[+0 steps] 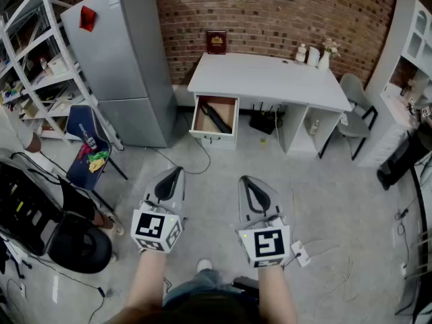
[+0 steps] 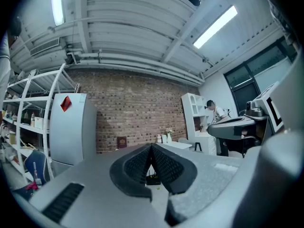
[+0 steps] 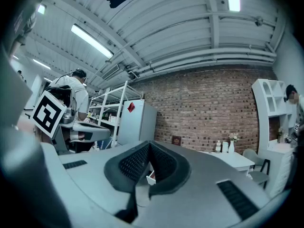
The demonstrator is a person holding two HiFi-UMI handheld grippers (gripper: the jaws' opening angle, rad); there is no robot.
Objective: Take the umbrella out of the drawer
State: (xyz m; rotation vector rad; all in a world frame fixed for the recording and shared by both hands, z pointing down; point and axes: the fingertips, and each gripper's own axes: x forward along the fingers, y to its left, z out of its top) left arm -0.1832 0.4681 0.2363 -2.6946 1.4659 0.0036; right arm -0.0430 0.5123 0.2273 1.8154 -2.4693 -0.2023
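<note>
— In the open drawer [image 1: 213,138] of the desk [image 1: 270,79], well across the floor [image 1: 317,181], lies the black umbrella [image 1: 216,119]. How do we get it?
— The left gripper [image 1: 177,173] and right gripper [image 1: 244,179] have jaws shut, holding nothing. Walk close first. Open one pair wide, pinch the umbrella's middle, lift slowly.
</note>
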